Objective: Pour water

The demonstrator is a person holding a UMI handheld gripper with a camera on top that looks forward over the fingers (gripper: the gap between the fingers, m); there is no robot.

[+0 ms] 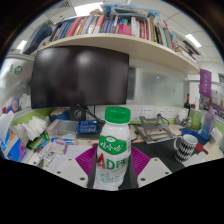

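In the gripper view, a small bottle (113, 150) is standing straight up, with its long side going up and down. Its green cap (117, 114) is pointing up and is sitting closed on top. The bottle is white with a green label and big red letters near the bottom. What is inside cannot be seen through the white sides.

The bottle is sitting right between the two fingers of the gripper (113, 168), very near. The purple pads (139, 162) are showing on both sides of it. The fingers are standing narrow, close against the bottle's sides, and they are looking like they are pressing on it from left and right.

Farther away, a messy desk (60, 128) is spreading out behind the bottle, with papers and small things lying all over it. A big dark monitor (79, 77) is standing at the far side of the desk, a little to the left. Above it, a shelf (120, 42) is holding a long row of books (105, 24). To the right of the bottle, near the right finger, a mug with black and white stripes (186, 147) is sitting upright. What is in the mug cannot be seen.
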